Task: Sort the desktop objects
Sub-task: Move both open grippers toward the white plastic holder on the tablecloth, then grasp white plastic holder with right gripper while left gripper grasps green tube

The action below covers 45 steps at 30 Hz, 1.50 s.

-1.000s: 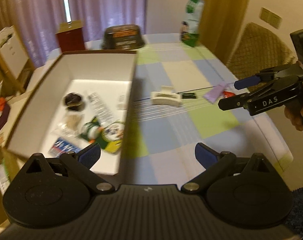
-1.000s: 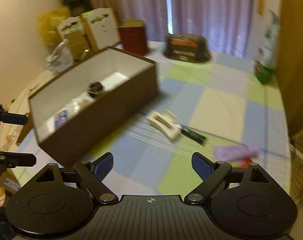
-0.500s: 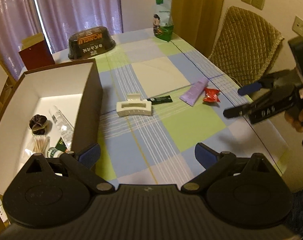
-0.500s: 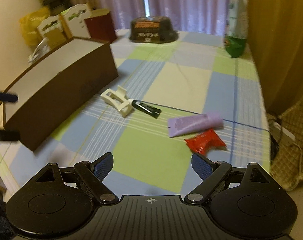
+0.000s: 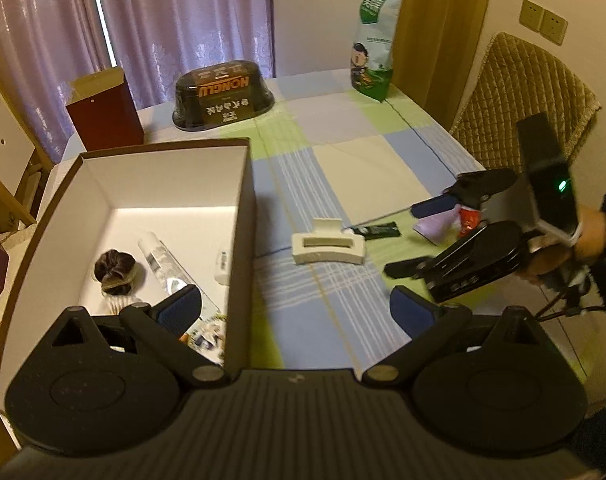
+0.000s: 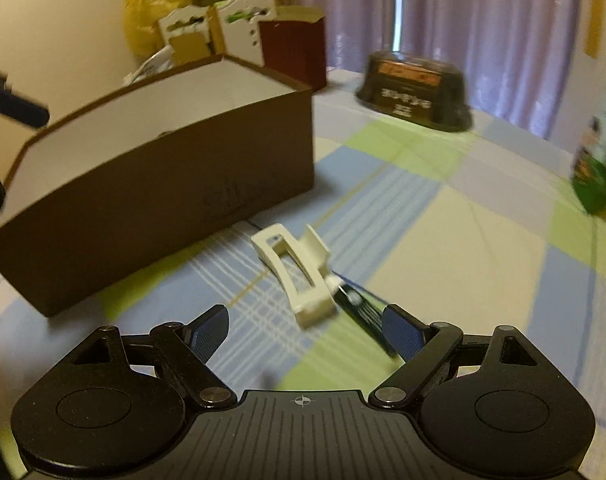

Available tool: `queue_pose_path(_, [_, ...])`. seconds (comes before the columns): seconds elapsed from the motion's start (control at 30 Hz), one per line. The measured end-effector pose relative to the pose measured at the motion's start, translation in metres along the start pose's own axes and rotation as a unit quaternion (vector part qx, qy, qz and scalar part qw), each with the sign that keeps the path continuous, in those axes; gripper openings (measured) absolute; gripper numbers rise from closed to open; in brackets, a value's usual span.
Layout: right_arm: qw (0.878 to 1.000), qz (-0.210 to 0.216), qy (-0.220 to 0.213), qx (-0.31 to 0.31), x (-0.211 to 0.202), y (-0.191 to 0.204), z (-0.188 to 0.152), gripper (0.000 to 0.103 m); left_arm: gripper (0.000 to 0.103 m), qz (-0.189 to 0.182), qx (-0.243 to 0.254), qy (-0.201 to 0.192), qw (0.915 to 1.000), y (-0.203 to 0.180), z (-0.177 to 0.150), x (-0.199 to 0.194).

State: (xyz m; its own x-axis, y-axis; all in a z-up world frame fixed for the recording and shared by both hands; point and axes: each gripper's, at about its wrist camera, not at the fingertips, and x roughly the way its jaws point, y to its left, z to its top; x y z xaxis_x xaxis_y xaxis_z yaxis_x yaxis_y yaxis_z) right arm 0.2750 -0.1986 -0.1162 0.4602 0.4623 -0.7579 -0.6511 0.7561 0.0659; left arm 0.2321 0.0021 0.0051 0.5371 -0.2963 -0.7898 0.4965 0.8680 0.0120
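Note:
A cream hair claw clip point(image 5: 327, 242) point(image 6: 299, 274) lies on the checked tablecloth beside a brown box point(image 5: 245, 216) point(image 6: 175, 184) with a white inside. A thin black packet point(image 5: 377, 231) point(image 6: 363, 308) touches the clip's right end. Further right lie a lilac tube point(image 5: 433, 227) and a red packet point(image 5: 467, 219), partly hidden behind my right gripper point(image 5: 410, 240) point(image 6: 305, 334). That gripper is open, low over the cloth, its fingers pointing at the clip. My left gripper point(image 5: 297, 307) is open and empty, over the box's near right wall. The box holds a dark scrunchie point(image 5: 114, 271), a clear tube point(image 5: 165, 264) and other small items.
At the back stand a dark red box point(image 5: 103, 114) point(image 6: 293, 52), a black oval container point(image 5: 224, 96) point(image 6: 415, 90) and a green snack bag point(image 5: 374, 36) point(image 6: 599, 152). A quilted chair point(image 5: 523, 92) is past the table's right edge. A hand point(image 5: 563, 256) holds the right gripper.
The right gripper has swung left and lower, toward the clip and black packet, now covering part of the lilac tube and red packet. The left view has moved back over the box's wall.

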Motion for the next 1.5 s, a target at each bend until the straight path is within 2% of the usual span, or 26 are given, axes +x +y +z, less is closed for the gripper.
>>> queue_pose_path(0.03, [1.000, 0.004, 0.002, -0.007, 0.009, 0.001, 0.003, 0.064, 0.099, 0.002, -0.001, 0.001, 1.0000, 0.004, 0.002, 0.002])
queue_pose_path(0.07, [1.000, 0.004, 0.008, -0.012, 0.018, 0.001, 0.004, 0.057, 0.099, 0.004, -0.002, 0.001, 1.0000, 0.009, 0.004, 0.005])
queue_pose_path(0.23, [0.999, -0.015, 0.005, -0.048, 0.046, 0.007, 0.004, 0.055, 0.099, 0.012, -0.006, 0.006, 0.9999, 0.026, 0.012, 0.016])
queue_pose_path(0.27, [0.998, -0.016, 0.006, -0.055, 0.046, 0.008, 0.002, 0.032, 0.099, 0.013, -0.006, 0.007, 0.9999, 0.027, 0.013, 0.018])
queue_pose_path(0.3, [0.998, -0.015, 0.007, -0.062, 0.045, 0.010, 0.000, 0.029, 0.099, 0.013, -0.006, 0.008, 0.9999, 0.028, 0.014, 0.019])
queue_pose_path(0.47, [0.997, 0.000, 0.015, -0.079, 0.025, 0.016, -0.019, 0.029, 0.099, 0.004, 0.004, 0.011, 0.9999, 0.022, 0.018, 0.024])
queue_pose_path(0.67, [0.998, 0.019, 0.049, -0.031, -0.028, 0.011, -0.067, 0.030, 0.099, -0.020, 0.018, 0.014, 0.9995, 0.001, 0.022, 0.033])
queue_pose_path(0.7, [0.998, 0.020, 0.052, -0.026, -0.036, 0.012, -0.073, 0.038, 0.099, -0.024, 0.020, 0.015, 0.9994, -0.002, 0.022, 0.035])
queue_pose_path(0.73, [0.998, 0.012, 0.044, -0.031, -0.040, 0.014, -0.077, 0.062, 0.099, -0.028, 0.023, 0.017, 0.9992, -0.007, 0.022, 0.037])
queue_pose_path(0.77, [0.999, 0.002, 0.032, -0.039, -0.044, 0.016, -0.080, 0.080, 0.099, -0.032, 0.025, 0.020, 0.9990, -0.011, 0.022, 0.040])
queue_pose_path(0.93, [0.999, -0.004, 0.021, -0.037, -0.030, 0.019, -0.076, 0.079, 0.099, -0.045, 0.038, 0.031, 0.9978, -0.032, 0.022, 0.051])
queue_pose_path(1.03, [0.998, -0.009, 0.037, -0.050, -0.019, 0.021, -0.080, 0.041, 0.099, -0.049, 0.043, 0.039, 0.9971, -0.043, 0.022, 0.057])
queue_pose_path(1.17, [0.998, -0.023, 0.037, -0.040, -0.032, 0.019, -0.092, 0.040, 0.098, -0.054, 0.045, 0.053, 0.9961, -0.057, 0.023, 0.075])
queue_pose_path(1.27, [0.998, -0.040, 0.040, 0.005, -0.053, 0.007, -0.105, 0.040, 0.092, -0.057, 0.046, 0.062, 0.9954, -0.071, 0.027, 0.099])
queue_pose_path(1.3, [0.998, -0.045, 0.040, 0.022, -0.061, 0.002, -0.109, 0.040, 0.087, -0.056, 0.046, 0.064, 0.9954, -0.076, 0.029, 0.108])
queue_pose_path(1.4, [0.995, -0.060, 0.038, 0.068, -0.083, -0.009, -0.121, 0.040, 0.061, -0.061, 0.027, 0.076, 0.9949, -0.086, 0.037, 0.148])
queue_pose_path(1.43, [0.994, -0.065, 0.036, 0.081, -0.089, -0.012, -0.124, 0.040, 0.056, -0.062, 0.019, 0.080, 0.9946, -0.088, 0.039, 0.160])
queue_pose_path(1.5, [0.991, -0.075, 0.033, 0.108, -0.102, -0.019, -0.131, 0.040, 0.053, -0.062, 0.007, 0.087, 0.9942, -0.092, 0.043, 0.182])
